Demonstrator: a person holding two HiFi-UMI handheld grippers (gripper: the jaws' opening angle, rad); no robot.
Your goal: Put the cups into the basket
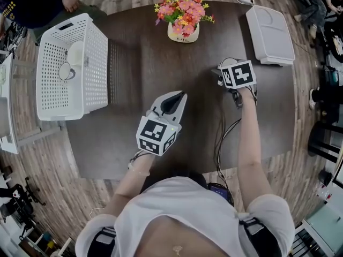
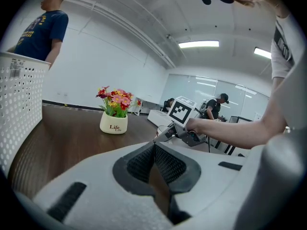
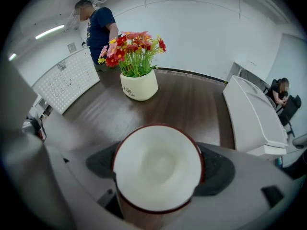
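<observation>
Left tongs (image 2: 154, 150) pressed together, right tongs (image 3: 160, 167) pinching one red-rimmed cup (image 3: 156, 181); one white basket (image 1: 97, 68) well apart

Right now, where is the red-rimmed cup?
In the right gripper view, the red-rimmed cup is gripped between the jaws of the right tool, over the dark table, with the flower pot beyond it and a white case to its right.

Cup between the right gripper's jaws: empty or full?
Empty. The right gripper view looks down into the cup: a bare white inside ringed by a red rim, with nothing in it.
</observation>
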